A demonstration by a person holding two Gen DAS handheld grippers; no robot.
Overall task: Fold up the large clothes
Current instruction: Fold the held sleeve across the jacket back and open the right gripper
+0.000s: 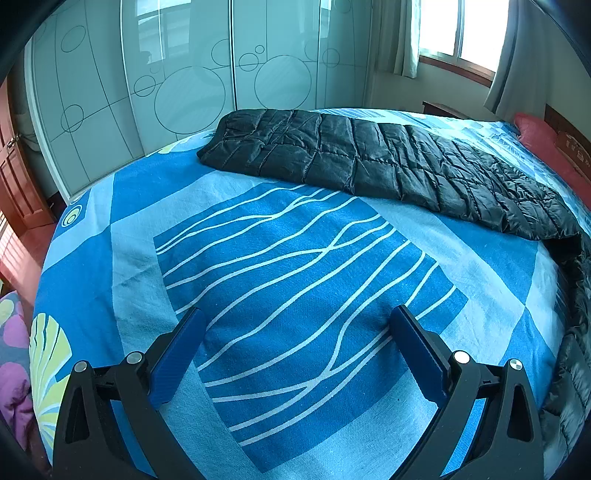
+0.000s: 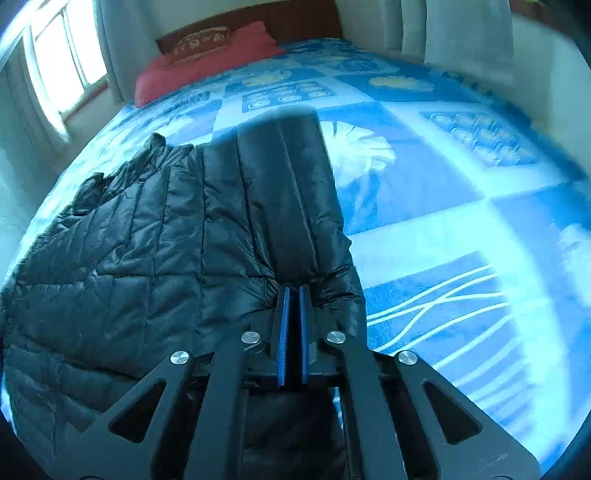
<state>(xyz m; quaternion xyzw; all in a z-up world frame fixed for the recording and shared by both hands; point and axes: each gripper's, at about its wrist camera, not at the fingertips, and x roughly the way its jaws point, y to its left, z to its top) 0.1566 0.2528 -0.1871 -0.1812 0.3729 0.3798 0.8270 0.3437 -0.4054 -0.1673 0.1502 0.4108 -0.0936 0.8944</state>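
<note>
A black quilted puffer jacket (image 1: 369, 166) lies stretched across the far half of a bed with a blue patterned sheet (image 1: 258, 240). My left gripper (image 1: 295, 325) is open and empty, hovering over bare sheet well short of the jacket. In the right wrist view the jacket (image 2: 147, 240) fills the left and middle. My right gripper (image 2: 294, 295) is shut on a bunched edge of the jacket, and a flat strip of it runs away from the blue pads (image 2: 283, 332) toward the headboard.
A red pillow (image 2: 207, 66) and wooden headboard (image 2: 295, 14) lie at the bed's far end. White sliding wardrobe doors (image 1: 184, 85) stand beyond the bed. A curtained window (image 1: 458, 33) sits at the corner. A flowered bundle (image 1: 11, 350) lies by the left bed edge.
</note>
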